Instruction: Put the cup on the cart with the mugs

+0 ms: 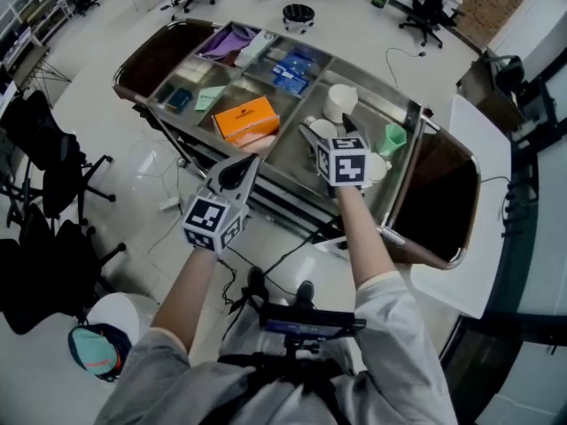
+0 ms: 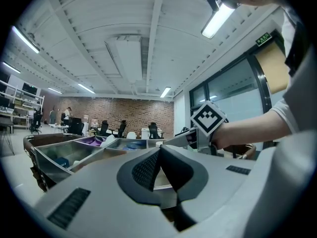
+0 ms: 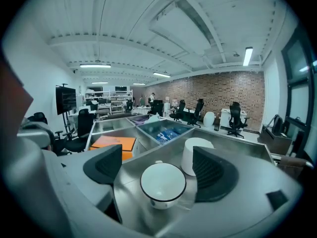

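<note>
Glossy round white cup in the brushed steel cart tray
Right gripper gapes wide, holding nothing; left gripper closed, empty.

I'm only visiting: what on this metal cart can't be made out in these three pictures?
Head view: the right tongs and their marker cube cover part of the white cup and a mug behind them.
Head view: print on the blue packets is too small to read.
Left gripper view: the shut left tongs' own body blocks the mug compartment.
Right gripper view: the green cup is out of sight, perhaps behind a pad.
</note>
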{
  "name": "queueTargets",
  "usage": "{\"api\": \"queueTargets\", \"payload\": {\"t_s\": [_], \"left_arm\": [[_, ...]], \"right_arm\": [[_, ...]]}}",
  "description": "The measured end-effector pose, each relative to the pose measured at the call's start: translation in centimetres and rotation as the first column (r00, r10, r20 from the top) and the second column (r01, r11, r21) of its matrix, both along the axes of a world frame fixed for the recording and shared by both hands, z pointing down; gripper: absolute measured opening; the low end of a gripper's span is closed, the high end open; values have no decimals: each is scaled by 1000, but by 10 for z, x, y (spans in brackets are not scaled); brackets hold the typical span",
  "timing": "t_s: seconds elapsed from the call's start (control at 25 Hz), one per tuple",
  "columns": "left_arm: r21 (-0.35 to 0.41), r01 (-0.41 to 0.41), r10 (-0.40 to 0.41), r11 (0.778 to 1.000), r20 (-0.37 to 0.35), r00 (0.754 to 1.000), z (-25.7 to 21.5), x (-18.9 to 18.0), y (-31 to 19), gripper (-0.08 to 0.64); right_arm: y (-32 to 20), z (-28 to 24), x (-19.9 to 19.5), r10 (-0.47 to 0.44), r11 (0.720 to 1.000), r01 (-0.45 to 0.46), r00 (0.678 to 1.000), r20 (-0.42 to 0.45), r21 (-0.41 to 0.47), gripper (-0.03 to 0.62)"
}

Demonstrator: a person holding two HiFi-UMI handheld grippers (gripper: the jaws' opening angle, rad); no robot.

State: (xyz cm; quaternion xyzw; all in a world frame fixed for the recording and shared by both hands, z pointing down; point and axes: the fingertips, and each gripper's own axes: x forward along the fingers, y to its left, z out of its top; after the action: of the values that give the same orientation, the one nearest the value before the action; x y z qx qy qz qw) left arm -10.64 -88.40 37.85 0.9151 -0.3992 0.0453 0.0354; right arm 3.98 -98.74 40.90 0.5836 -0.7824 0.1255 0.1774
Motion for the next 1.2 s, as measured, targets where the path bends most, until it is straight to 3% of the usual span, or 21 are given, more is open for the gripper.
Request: {"api": "queueTargets", "payload": {"t_s": [0.24,0.32,0.48,0.68,1.0,1.2], "left_arm": [[3,16,-16,1000,2,1000,-1,-8,13,3],[4,20,-20,1000,3,1000,-1,-11,18,3],[-2,20,-20,1000,7,1000,1,-12,32,3],[-32,17,-16,999,13,1000,11,-9,56,3],[-74,62,-61,995,14,998,26,-25,91,3],[-86,91,-90,992,16,996,33,-33,104,3]], "right_arm": [[55,-61,-7,-85,991,80,995,51,104,424],[79,-71,-4,-118,985,111,992,47,131,359],[123,-73,17,-133,980,120,989,71,158,162],[173,-53,43,-103,984,81,985,136,160,10],[233,-20,66,-11,992,-20,971,240,125,3],[251,-9,69,7,994,-36,963,271,104,1]]}}
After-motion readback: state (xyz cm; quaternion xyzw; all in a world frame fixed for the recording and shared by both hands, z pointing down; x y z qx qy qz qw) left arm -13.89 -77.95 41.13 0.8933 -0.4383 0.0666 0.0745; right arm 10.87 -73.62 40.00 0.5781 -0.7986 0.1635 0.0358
